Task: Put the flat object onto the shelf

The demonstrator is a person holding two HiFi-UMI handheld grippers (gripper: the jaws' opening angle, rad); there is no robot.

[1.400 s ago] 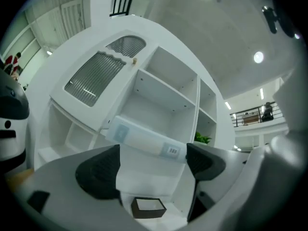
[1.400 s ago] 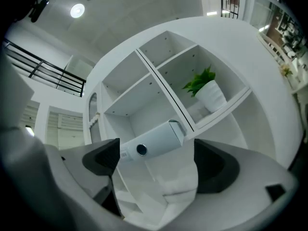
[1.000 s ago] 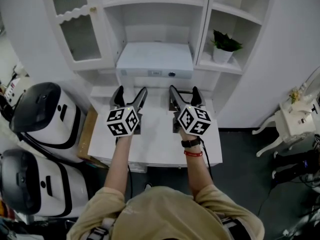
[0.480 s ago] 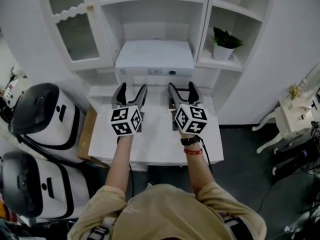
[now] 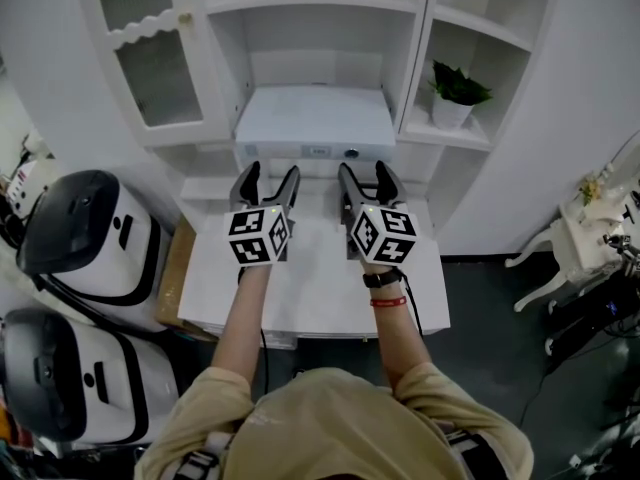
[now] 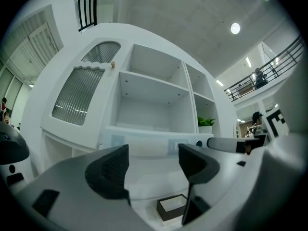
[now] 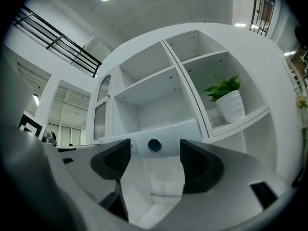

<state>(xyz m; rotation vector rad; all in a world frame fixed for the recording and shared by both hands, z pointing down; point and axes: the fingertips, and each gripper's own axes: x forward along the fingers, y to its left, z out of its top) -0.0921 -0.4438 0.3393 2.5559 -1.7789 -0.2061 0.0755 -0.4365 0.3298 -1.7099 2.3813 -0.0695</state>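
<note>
The flat object is a wide white slab with a round dark button on its front edge. It lies in the lower middle bay of the white shelf unit, just beyond both grippers. My left gripper and right gripper hover side by side over the white tabletop, pointing at the slab's front edge. Both are open with nothing between the pads, and their jaws have just been closing partway. The slab's front shows past the left gripper. Its button face shows between the jaws of the right gripper.
A potted plant stands in the right bay of the shelf unit. A ribbed glass door closes the left bay. Two white and black machines stand on the floor at left. A small dark box lies on the table under the left gripper.
Both grippers have moved a little forward toward the shelf unit and rolled slightly. The jaws of both stand narrower than a second ago.
</note>
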